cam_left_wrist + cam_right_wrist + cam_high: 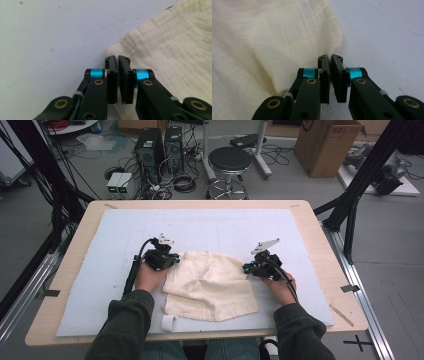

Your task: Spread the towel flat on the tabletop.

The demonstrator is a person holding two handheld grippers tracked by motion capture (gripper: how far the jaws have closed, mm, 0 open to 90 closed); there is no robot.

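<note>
High view: a cream cloth (pixel 210 285) lies rumpled on the pale mat (pixel 115 235), near the table's (pixel 320 245) front edge; the left gripper (pixel 172 260) sits at its far left corner, the right gripper (pixel 248 268) at its far right corner.
Left gripper view: jaws pressed together at the cloth's (pixel 170 47) corner; whether fabric is pinched, cannot tell.
Right gripper view: jaws narrow, nearly touching, beside the cloth's (pixel 269 45) edge; grip unclear.

We see a cloth (pixel 210 285) lying on a mat (pixel 115 245) that covers the table (pixel 70 250). Our left gripper (pixel 170 259) sits at its left corner, our right gripper (pixel 248 268) at its right.
</note>
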